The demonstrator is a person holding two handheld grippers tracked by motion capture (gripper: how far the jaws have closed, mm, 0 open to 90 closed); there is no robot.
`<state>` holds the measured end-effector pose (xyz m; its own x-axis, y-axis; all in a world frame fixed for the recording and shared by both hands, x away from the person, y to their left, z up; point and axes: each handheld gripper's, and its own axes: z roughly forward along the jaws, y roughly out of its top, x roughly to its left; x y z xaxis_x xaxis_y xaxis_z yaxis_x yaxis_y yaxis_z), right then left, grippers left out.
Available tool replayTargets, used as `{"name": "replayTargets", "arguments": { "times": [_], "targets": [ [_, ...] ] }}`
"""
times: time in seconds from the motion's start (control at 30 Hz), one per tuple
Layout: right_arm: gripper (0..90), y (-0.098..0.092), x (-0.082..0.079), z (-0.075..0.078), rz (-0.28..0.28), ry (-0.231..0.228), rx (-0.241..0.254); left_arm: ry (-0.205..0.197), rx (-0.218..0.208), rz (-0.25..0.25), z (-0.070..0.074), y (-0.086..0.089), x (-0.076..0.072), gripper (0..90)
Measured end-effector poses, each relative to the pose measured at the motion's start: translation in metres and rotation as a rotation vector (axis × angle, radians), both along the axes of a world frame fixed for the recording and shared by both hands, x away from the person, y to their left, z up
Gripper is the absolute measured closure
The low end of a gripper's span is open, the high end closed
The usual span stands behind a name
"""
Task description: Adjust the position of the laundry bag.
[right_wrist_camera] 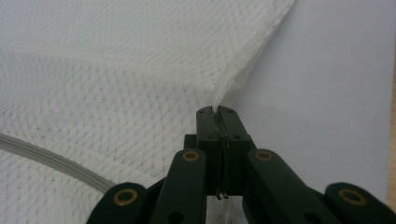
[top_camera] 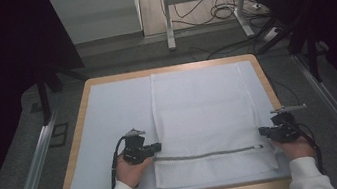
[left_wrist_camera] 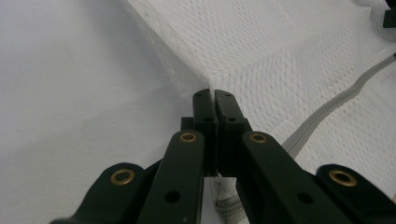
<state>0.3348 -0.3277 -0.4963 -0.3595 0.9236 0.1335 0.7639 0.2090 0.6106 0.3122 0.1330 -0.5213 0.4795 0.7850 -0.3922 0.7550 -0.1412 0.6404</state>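
Where the white mesh laundry bag lies flat across the centre and right of the high view, it rests on a white sheet that covers a wooden-edged table. A grey zipper runs across the bag near its lower edge, low in the frame. The left gripper, held in the left hand at lower centre-left, meets the bag's left edge just above the zipper's end; the right gripper, held in the right hand at lower right, meets the opposite edge at the same height. In the left gripper view, the black jaws stand pressed together at mid-frame, clamping the mesh border, which rises into a small peak at their tips; the bag fills the upper right and the zipper slants down the right side. In the right gripper view, the jaws are likewise clenched on the bag's edge, a thin fold of fabric showing between them; the bag spreads over the left of the frame, the sheet over the right, and the zipper curves in at lower left.
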Motion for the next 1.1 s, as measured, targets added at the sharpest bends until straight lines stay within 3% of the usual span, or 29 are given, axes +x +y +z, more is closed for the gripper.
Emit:
{"name": "replayTargets", "arguments": {
  "times": [0.8,1.1],
  "targets": [
    [87.6,0.022,-0.003,0.002,0.042,-0.008,0.005,-0.004,-0.027,0.023,0.005,0.028,-0.003,89.4],
    [87.6,0.037,-0.001,0.001,0.06,-0.009,0.007,-0.008,-0.012,0.033,0.006,0.037,-0.006,89.4]
  ]
}}
